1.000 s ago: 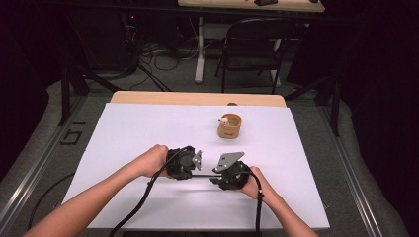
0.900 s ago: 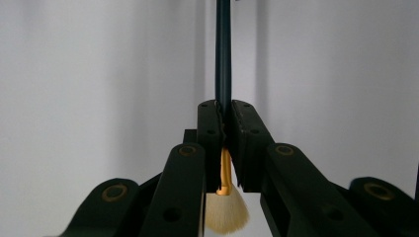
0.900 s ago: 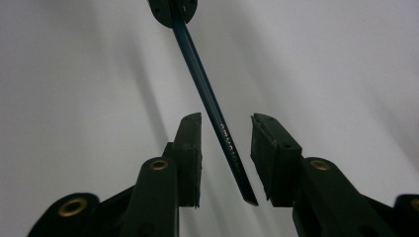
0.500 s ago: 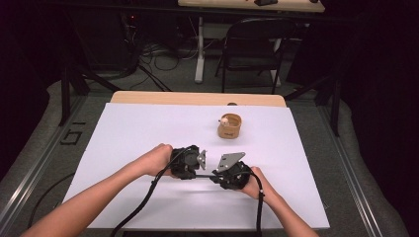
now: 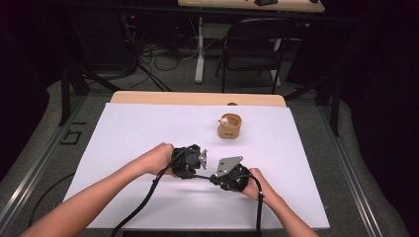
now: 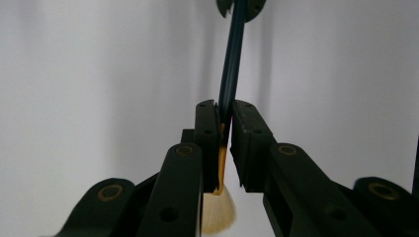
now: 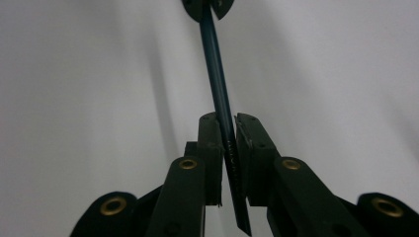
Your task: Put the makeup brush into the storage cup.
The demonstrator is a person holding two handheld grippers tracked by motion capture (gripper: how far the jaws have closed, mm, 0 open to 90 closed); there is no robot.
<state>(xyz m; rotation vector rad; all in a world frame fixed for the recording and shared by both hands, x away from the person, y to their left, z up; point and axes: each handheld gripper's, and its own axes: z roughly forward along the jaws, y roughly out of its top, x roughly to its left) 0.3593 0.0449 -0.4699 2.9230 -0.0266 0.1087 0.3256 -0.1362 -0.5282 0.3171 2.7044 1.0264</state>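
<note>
Both tongs face each other near the desk's (image 5: 123, 143) front edge, about midway along it, a thin dark brush (image 6: 231, 64) spanning between them. Left tongs (image 5: 197, 160) pinch its bristle end, tan bristles below the jaws. Right tongs (image 5: 220, 177), jaws just closed in, pinch the pointed handle end. Small wooden cup (image 5: 229, 126) sits toward the back edge.

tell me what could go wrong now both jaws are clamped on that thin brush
The brush is pinched by the left gripper near its bristles and by the right gripper further along the handle. Pulling or twisting the hands apart could bend or snap it. The grip is narrow, so the handle may also slip or rotate.
</note>
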